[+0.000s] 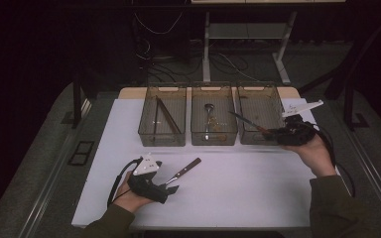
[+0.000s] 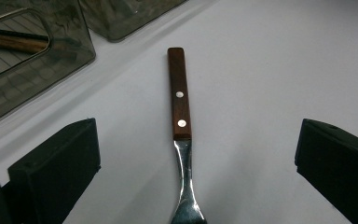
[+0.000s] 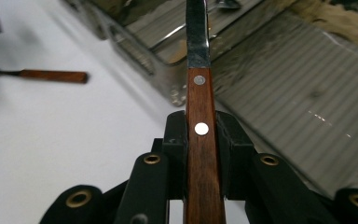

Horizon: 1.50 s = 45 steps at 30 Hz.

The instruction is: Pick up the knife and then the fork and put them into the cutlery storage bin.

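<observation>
High view | right gripper (image 1: 274, 132) clamps knife (image 1: 245, 121) over bin (image 1: 273, 99) | left gripper (image 1: 171, 187) spread around fork (image 1: 183, 171)

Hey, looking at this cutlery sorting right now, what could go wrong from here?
1. The right tool pinches the knife by its narrow wooden handle, blade out over the right bin; it may twist or slip before release.
2. The left tool is open around the fork, lying flat on the table; closing on the thin steel neck could skid it away.
</observation>
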Available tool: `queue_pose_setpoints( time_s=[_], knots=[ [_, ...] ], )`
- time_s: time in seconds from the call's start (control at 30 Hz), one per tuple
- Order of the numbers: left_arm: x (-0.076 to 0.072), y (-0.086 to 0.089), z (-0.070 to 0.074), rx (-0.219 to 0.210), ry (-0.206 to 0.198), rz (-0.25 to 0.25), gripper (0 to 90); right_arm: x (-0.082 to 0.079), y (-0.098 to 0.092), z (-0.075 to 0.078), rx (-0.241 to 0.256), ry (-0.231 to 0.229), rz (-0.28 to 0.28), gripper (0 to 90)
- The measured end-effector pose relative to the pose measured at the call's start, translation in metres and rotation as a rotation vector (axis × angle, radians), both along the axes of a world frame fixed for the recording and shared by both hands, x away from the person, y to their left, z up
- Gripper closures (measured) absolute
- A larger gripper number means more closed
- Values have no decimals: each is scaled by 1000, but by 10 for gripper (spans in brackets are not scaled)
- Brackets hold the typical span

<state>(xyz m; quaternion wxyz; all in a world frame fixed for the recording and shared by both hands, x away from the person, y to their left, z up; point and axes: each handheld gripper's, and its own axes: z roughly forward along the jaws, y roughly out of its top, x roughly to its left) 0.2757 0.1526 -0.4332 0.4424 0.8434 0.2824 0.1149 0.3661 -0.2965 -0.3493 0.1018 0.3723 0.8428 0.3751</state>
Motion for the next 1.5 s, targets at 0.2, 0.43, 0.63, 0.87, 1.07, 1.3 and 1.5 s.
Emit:
queue_pose_setpoints(
  time_s=[0.2,0.43,0.63,0.87,1.07,1.3,1.5],
  knots=[
    [0,-1,0,2,2,-2,0,22,-8,7,-15,12,-89,758],
    [0,0,1,-2,-3,-2,0,49,-24,0,-43,40,-199,758],
    [0,0,1,-4,-4,-4,0,67,-30,-13,-68,63,-258,758],
    [0,0,1,-3,-1,-3,0,83,-24,-31,-99,127,-300,757],
    [0,-1,1,-3,-1,-7,0,92,-15,-41,-132,162,-316,757],
    [-1,-1,1,-2,1,-8,0,98,-4,-49,-188,174,-316,755],
    [-1,-1,1,-1,1,-9,0,96,-5,-43,-182,112,-324,627]
  ],
)
